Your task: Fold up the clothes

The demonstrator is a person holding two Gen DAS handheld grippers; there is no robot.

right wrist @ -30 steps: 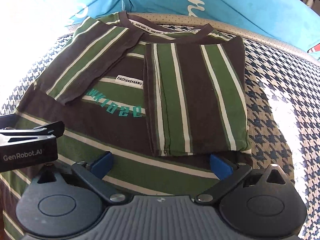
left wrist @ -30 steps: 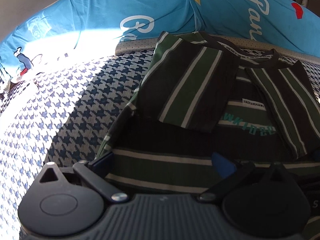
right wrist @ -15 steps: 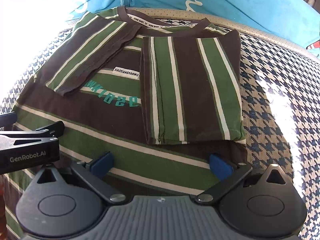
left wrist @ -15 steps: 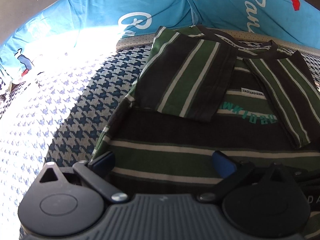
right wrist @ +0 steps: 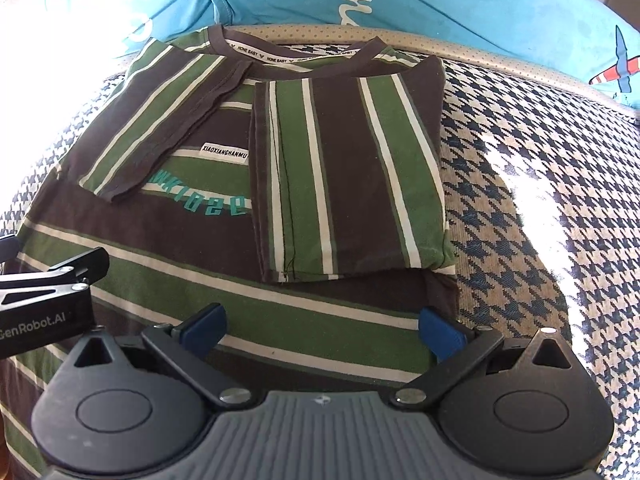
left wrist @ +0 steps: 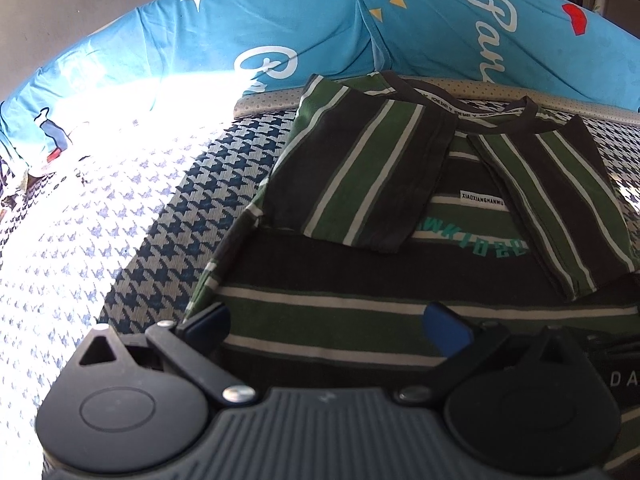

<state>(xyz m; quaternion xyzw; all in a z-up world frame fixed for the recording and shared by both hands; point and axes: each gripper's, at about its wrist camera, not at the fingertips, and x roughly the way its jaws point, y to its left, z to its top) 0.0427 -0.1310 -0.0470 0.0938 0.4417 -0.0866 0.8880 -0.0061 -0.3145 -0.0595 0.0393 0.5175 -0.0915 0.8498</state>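
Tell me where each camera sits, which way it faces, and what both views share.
Left wrist: low over the striped T-shirt's hem, facing the collar and blue pillows; own open left gripper shows.
Right wrist: over the hem further right, facing likewise; own open right gripper and the left gripper's body at left edge.
Shared: T-shirt, both sleeves folded in, houndstooth cover.

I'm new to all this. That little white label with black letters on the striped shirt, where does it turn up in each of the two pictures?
Left wrist view: the white label sits right of centre, between the two folded-in sleeves.
Right wrist view: the white label sits left of centre, above the teal lettering.
Shared landmark: the shirt's dark collar, towards the blue pillows.
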